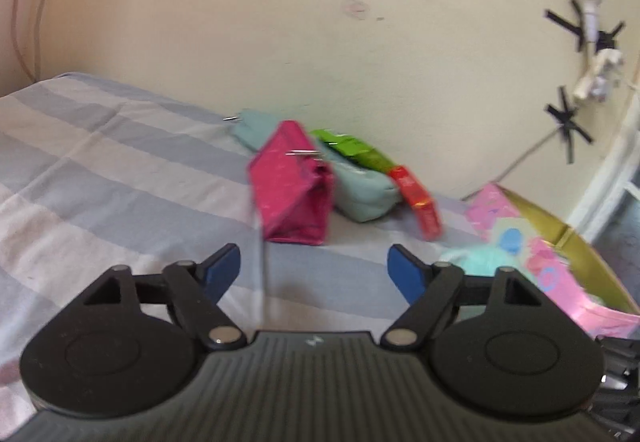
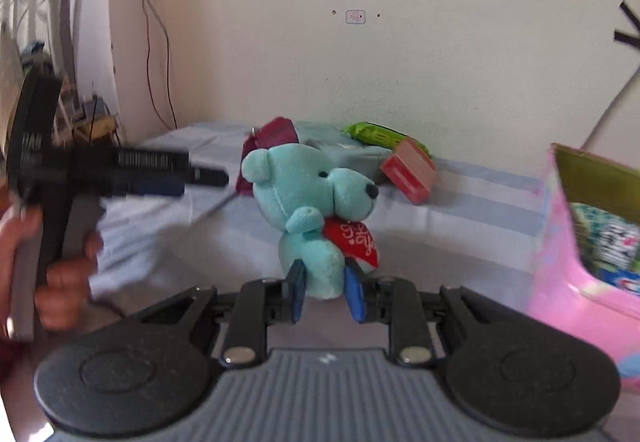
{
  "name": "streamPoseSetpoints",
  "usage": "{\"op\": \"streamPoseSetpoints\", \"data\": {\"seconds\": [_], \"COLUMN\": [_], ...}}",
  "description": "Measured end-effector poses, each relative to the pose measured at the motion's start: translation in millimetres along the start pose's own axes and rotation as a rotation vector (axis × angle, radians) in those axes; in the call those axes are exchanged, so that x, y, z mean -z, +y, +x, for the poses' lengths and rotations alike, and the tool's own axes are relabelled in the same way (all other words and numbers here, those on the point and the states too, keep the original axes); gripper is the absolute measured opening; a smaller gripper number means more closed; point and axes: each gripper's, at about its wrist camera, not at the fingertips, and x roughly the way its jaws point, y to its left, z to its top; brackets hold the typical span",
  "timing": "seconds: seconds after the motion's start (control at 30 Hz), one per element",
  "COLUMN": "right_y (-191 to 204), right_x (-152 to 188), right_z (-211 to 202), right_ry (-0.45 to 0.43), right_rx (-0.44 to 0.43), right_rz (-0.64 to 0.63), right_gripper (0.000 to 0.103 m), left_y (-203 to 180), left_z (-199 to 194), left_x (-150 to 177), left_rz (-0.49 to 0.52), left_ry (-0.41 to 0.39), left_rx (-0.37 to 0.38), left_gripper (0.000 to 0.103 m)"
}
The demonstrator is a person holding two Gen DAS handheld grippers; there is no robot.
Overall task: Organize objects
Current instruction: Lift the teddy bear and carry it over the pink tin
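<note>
right gripper [image 2: 325,294] clamped on teal bear [image 2: 310,210] above the bed, near pink box [image 2: 560,262]; left gripper [image 1: 314,270] wide, empty; pink pouch [image 1: 292,186], teal pouch [image 1: 360,194], snacks unsorted.

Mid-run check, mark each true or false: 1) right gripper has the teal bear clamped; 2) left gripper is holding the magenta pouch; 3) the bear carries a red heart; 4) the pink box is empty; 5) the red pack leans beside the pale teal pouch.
1. True: the right gripper is shut on the teal bear.
2. False: the left gripper is open and holds nothing; the magenta pouch lies on the bed.
3. True: red heart.
4. False: the pink box holds printed packs.
5. True: red pack, pale teal pouch.
</note>
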Motion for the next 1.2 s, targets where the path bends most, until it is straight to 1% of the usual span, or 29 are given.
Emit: {"op": "streamPoseSetpoints", "data": {"seconds": [0.07, 0.13, 0.2, 0.23, 0.27, 0.3, 0.33, 0.4, 0.47, 0.5, 0.57, 0.63, 0.7, 0.83, 0.9, 1.0, 1.07, 1.1, 1.13, 1.17, 1.2], "right_y": [7.1, 13.0, 14.1, 10.8, 5.4, -0.3, -7.1, -23.3, -38.4, -43.2, -49.4, -51.3, -51.7, -49.1, -50.4, -58.3, -65.5, -68.4, -70.2, -71.9, -71.9], "right_x": [24.2, 48.4, 67.8, 74.1, 79.3, 83.2, 86.3, 90.3, 93.5, 93.3, 95.9, 93.9, 88.8, 79.2, 74.7, 68.7, 65.0, 64.5, 66.0, 68.7, 70.3], "right_z": [-32.6, -60.1, -82.6, -90.4, -96.4, -100.6, -106.0, -113.5, -118.8, -120.4, -123.2, -124.0, -119.6, -112.6, -104.5, -88.7, -74.8, -66.0, -58.9, -55.4, -55.8], "right_ry": [0.012, 0.03, 0.039, 0.046, 0.059, 0.064, 0.059, 0.038, 0.014, 0.002, -0.018, -0.035, -0.054, -0.089, -0.092, -0.09, -0.072, -0.046, -0.026, -0.027, -0.034], "right_rx": [0.087, 0.159, 0.193, 0.193, 0.181, 0.172, 0.166, 0.145, 0.101, 0.08, 0.042, 0.006, -0.03, -0.092, -0.105, -0.133, -0.15, -0.169, -0.196, -0.236, -0.243], "right_rz": [-0.109, -0.185, -0.208, -0.187, -0.144, -0.1, -0.04, 0.076, 0.184, 0.224, 0.271, 0.292, 0.292, 0.303, 0.323, 0.365, 0.413, 0.435, 0.459, 0.488, 0.501], "right_gripper": [0.021, 0.021, 0.023, 0.027, 0.028, 0.033, 0.041, 0.042, 0.043, 0.045, 0.045, 0.045, 0.045, 0.048, 0.049, 0.049, 0.049, 0.046, 0.035, 0.031, 0.03], "left_y": [-18.4, -37.4, -54.6, -62.7, -70.5, -80.5, -89.5, -103.5, -111.5, -113.3, -114.7, -109.7, -99.5, -78.0, -71.9, -69.3, -73.5, -77.5, -81.6, -86.3, -91.3], "left_z": [-9.0, -16.7, -19.8, -18.4, -18.7, -17.6, -18.3, -19.5, -23.7, -26.7, -32.5, -38.2, -42.1, -44.6, -41.5, -34.2, -28.1, -24.7, -20.6, -17.9, -17.9], "left_x": [5.6, 12.2, 20.0, 23.5, 27.4, 31.0, 34.2, 38.2, 38.0, 37.7, 35.8, 33.7, 34.2, 42.7, 49.9, 59.4, 64.6, 67.6, 71.1, 73.7, 73.8], "left_rz": [0.036, 0.048, 0.042, 0.037, 0.037, 0.046, 0.062, 0.096, 0.102, 0.101, 0.104, 0.09, 0.053, -0.028, -0.058, -0.104, -0.105, -0.094, -0.074, -0.049, -0.019], "left_ry": [0.01, 0.037, 0.081, 0.111, 0.141, 0.169, 0.187, 0.217, 0.232, 0.235, 0.227, 0.221, 0.232, 0.295, 0.333, 0.392, 0.425, 0.438, 0.452, 0.456, 0.447], "left_rx": [0.089, 0.168, 0.239, 0.273, 0.303, 0.329, 0.348, 0.378, 0.409, 0.418, 0.405, 0.384, 0.38, 0.364, 0.365, 0.398, 0.416, 0.413, 0.391, 0.363, 0.358], "left_gripper": [0.088, 0.088, 0.088, 0.088, 0.088, 0.088, 0.088, 0.088, 0.088, 0.088, 0.088, 0.088, 0.088, 0.088, 0.088, 0.086, 0.085, 0.077, 0.074, 0.071, 0.071]}}
